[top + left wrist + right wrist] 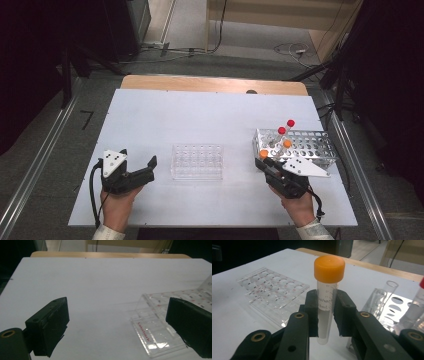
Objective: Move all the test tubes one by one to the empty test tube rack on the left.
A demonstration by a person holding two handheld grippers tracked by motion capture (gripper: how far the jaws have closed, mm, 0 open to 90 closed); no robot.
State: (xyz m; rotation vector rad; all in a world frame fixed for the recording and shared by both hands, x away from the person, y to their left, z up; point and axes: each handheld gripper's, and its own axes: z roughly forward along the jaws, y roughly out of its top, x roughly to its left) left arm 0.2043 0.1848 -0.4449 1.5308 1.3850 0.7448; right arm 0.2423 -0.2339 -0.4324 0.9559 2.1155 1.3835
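At lower right of the high view, right tool clamped on an orange-capped tube, upright between the pads, beside the metal rack. Best kept vertical, grip below the cap, then carried leftward toward the clear plastic rack at centre frame. Probably a transfer between racks; needs lining up over one hole before lowering. Left tool at lower left, jaws wide apart, holding nothing, near the clear rack's left edge. Plenty of bare white counter between the racks; near edge close below both hands.
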